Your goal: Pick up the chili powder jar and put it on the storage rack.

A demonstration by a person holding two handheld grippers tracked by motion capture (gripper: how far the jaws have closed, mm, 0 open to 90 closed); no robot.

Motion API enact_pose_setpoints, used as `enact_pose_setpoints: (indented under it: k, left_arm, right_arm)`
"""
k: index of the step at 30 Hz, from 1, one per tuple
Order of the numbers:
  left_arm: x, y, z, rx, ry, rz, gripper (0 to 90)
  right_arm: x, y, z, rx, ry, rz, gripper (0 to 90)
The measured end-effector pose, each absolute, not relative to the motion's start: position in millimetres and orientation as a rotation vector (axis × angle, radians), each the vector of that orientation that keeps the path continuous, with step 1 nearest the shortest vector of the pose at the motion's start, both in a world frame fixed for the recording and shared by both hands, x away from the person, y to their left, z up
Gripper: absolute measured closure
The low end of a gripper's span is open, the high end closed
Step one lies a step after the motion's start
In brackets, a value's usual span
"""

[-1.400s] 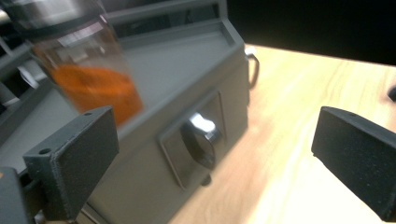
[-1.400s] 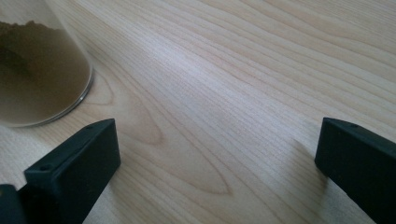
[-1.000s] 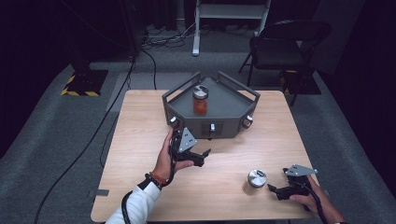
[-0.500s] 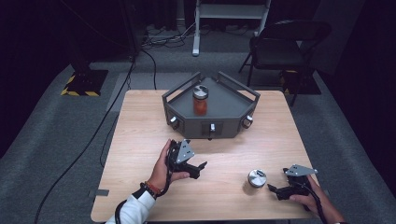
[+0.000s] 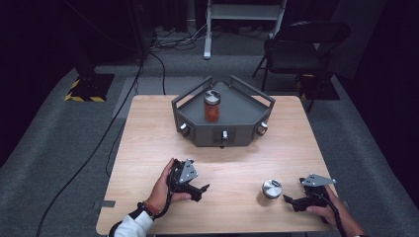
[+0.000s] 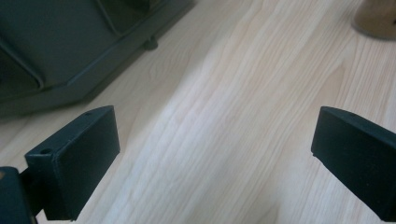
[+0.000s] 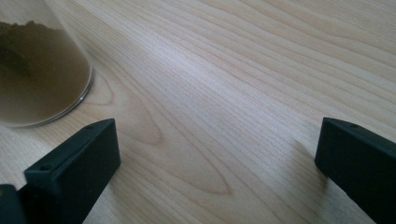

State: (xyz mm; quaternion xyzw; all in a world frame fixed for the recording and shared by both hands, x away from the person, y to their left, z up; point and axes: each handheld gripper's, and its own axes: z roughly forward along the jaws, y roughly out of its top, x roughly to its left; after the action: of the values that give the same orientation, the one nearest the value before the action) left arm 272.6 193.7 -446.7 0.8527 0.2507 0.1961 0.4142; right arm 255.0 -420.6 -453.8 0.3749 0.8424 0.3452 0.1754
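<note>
A glass jar of red powder (image 5: 212,107) with a metal lid stands upright on the dark grey rack (image 5: 232,121) at the table's far middle. A second jar, holding brown powder (image 5: 270,190), stands near the front right; its glass base (image 7: 37,79) looms at the left of the right gripper view. My left gripper (image 5: 200,190) rests low at the front left, open, nothing between its jaws (image 6: 210,154). My right gripper (image 5: 291,201) lies just right of the brown jar, open and apart from it (image 7: 215,158).
The rack has raised rails and knobs on its front face (image 5: 225,134); its corner (image 6: 70,51) appears in the left gripper view. The wooden table (image 5: 148,133) has bare room at the left and centre. A chair (image 5: 296,49) stands behind the table.
My left gripper has drawn back from the rack toward the front edge and dropped lower over the table. The right gripper and both jars have stayed put.
</note>
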Motion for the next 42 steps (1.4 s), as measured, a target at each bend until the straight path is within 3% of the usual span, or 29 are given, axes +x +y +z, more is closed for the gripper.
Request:
enact_pose_setpoints:
  k: [23, 42]
  left_arm:
    - [277.0, 225.0, -454.9, 2.277, 0.752, 0.429, 1.1]
    - [284.3, 236.8, -463.1, 2.243, 0.817, 0.336, 0.3]
  right_arm:
    - [254.9, -420.5, -453.8, 1.064, 2.386, 0.978, 0.0]
    - [255.6, -421.0, -453.8, 1.058, 2.389, 0.979, 0.0]
